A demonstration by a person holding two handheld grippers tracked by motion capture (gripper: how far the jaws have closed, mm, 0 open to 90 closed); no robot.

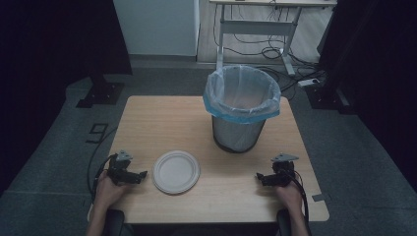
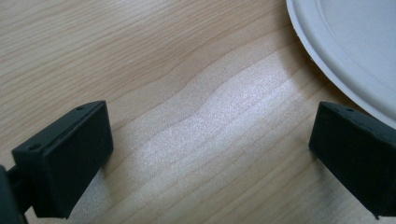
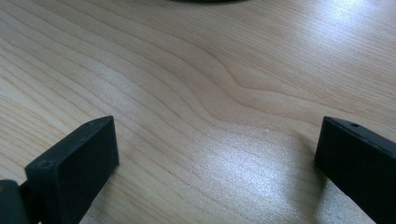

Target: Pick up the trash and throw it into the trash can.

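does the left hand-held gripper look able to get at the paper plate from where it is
Probably yes: the left hand-held gripper is open just beside the paper plate, with bare table between them and nothing in the way.

**Bin blocking the far centre, near strip lying open**

A lined waste bin [image 1: 242, 109] is standing tall at the far middle of the counter [image 1: 157, 123], blocking any straight pass there. A flat paper plate [image 1: 176, 171] is lying just beside the left gripper [image 1: 141, 175], low enough to clear. Bare wood is stretching between plate and right gripper [image 1: 259, 177].
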